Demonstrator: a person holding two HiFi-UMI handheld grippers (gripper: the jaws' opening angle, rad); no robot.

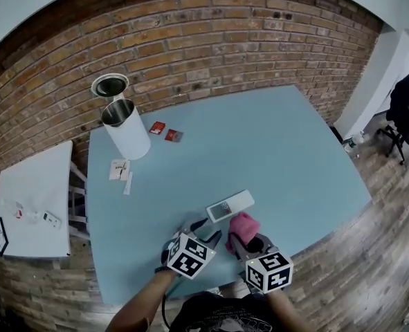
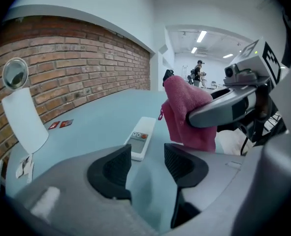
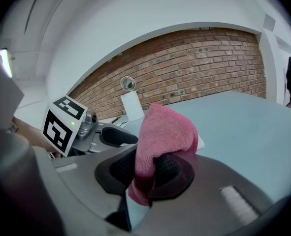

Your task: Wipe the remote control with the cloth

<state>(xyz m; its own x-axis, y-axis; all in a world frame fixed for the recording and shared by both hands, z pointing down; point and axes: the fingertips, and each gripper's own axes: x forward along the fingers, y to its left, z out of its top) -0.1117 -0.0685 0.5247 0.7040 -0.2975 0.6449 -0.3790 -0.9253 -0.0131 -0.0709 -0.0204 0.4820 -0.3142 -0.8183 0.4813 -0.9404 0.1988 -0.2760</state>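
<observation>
Starting at the left of the head view, a small white side table (image 1: 31, 199) stands apart from the blue table (image 1: 280, 151). A white cylindrical bin (image 1: 124, 126) with its round lid tipped up stands on the blue top's far left part. Two small red packets (image 1: 164, 131) lie just beside the bin, and some paper slips (image 1: 120, 170) lie in front of it.

Near the front edge, the left gripper (image 1: 205, 232) points down at the table with its jaws apart and nothing between them. In the left gripper view, the remote control (image 2: 140, 137) lies flat just beyond the pads (image 2: 116, 168), its long axis running away from them.

The remote is a slim white plastic bar with a small screen and coloured buttons. It is probably light, stiff and smooth, so it may well skate on the smooth tabletop under a wiping stroke. The sensible hold looks like its two long sides at the near end, which would keep the pads off the buttons and leave the face open.

Just right of the remote hangs the pink cloth (image 1: 243, 225). The right gripper (image 3: 145, 173) is clamped on a fold of it, and the loose part bunches up above the pads. The cloth is soft and floppy, so it should drape over the remote readily, though it may drag the remote along if the remote is not held.

At the far right, an office chair (image 1: 405, 109) stands on the wooden floor, well away.
</observation>
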